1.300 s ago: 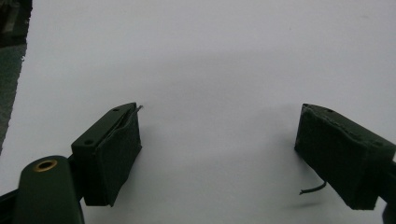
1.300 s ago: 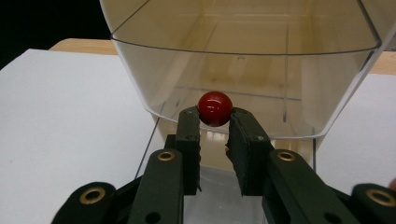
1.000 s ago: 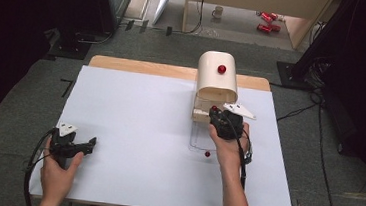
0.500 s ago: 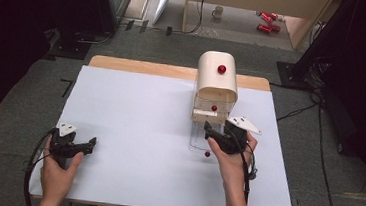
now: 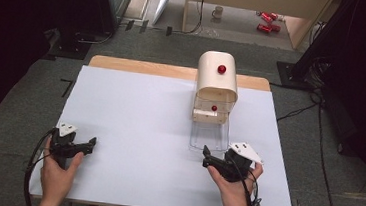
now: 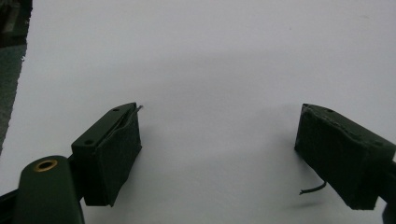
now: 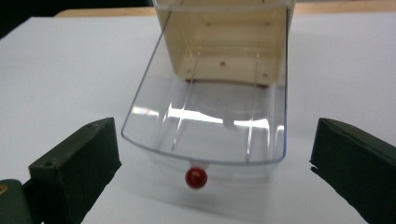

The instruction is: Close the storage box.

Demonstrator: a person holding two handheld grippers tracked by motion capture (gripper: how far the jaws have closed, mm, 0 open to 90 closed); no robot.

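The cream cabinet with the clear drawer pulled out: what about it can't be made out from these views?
- Upper part of the cabinet: cut off by the top edge in the right gripper view.
- Clear drawer: in the high view its walls nearly vanish against the white table; too faint to trace.
- Drawer's red knob: how it attaches is blurred.
- Cabinet's back: turned away from the high view.

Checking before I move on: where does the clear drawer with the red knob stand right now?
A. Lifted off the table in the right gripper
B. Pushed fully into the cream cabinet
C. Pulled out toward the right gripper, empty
C: the clear drawer juts out of the cream cabinet, nothing in it, its red knob facing the open right gripper.
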